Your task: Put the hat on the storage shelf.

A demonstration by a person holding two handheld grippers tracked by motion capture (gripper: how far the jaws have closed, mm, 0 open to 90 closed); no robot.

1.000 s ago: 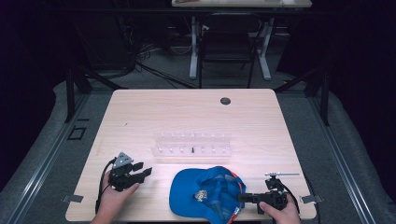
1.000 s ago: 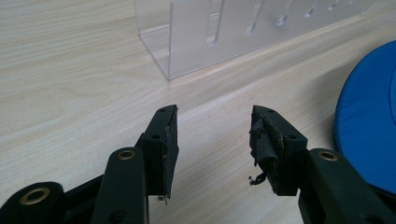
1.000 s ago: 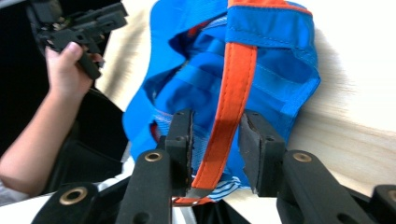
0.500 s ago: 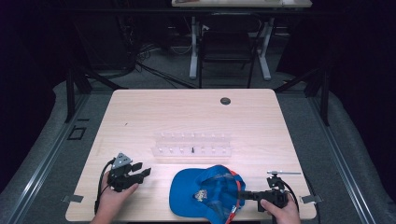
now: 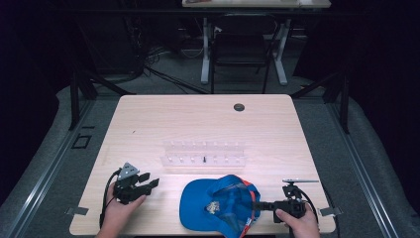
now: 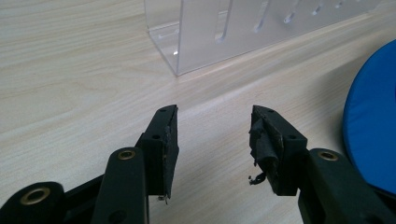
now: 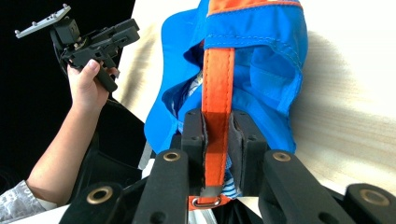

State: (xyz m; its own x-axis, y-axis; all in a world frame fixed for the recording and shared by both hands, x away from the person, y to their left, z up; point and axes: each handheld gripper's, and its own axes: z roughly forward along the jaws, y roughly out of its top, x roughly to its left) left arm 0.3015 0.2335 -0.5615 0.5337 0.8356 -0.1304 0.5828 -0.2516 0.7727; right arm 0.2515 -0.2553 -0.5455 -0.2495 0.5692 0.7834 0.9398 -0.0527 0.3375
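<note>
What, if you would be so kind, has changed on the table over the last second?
The right tool has just been closing its jaws and is now shut on the orange strap at the back of the blue cap, taking hold of it. The cap itself has hardly shifted. The left tool rests open beside it as before, and the clear rack has stayed where it was.
</note>
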